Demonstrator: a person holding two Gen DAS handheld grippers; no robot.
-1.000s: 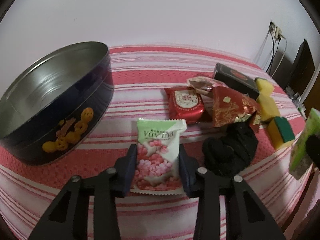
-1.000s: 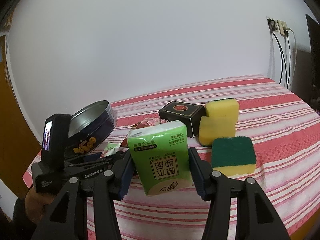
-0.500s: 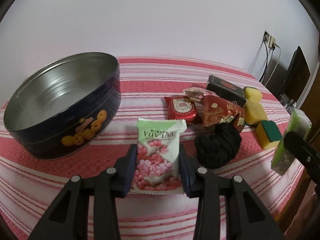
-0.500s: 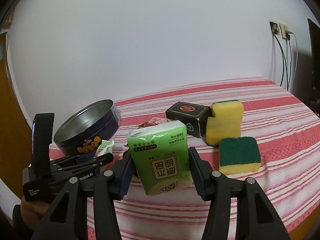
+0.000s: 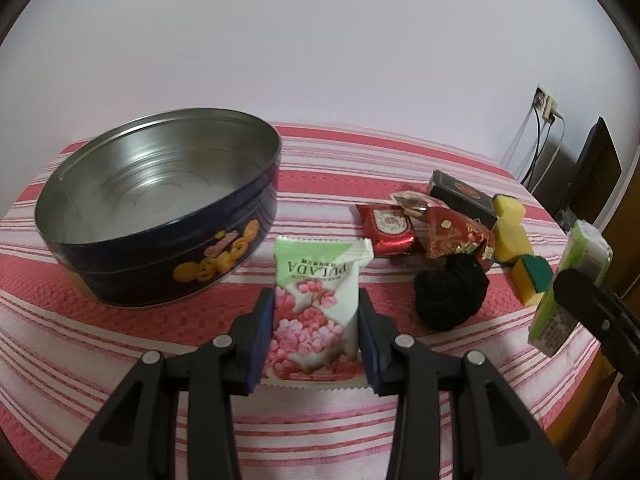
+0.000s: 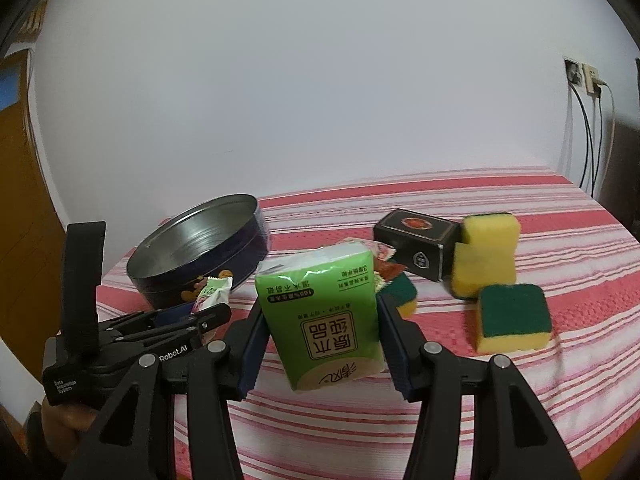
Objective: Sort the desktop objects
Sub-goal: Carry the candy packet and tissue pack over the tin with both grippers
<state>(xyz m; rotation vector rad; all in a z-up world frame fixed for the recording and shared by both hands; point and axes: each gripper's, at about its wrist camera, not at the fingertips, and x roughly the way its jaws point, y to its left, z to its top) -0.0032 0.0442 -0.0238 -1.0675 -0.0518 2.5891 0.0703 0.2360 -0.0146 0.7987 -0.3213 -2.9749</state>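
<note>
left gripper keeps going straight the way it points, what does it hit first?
Probably bare striped tablecloth: left gripper, shut on the candy packet, points between the round tin and red snack packet. Depth unclear.

Between my left jaws: snack packet, "PULADA", upside down. Left gripper body: "Robot.AI", "Data Acquisition System". Between my right jaws: tissue pack, "100%" legible.
</note>
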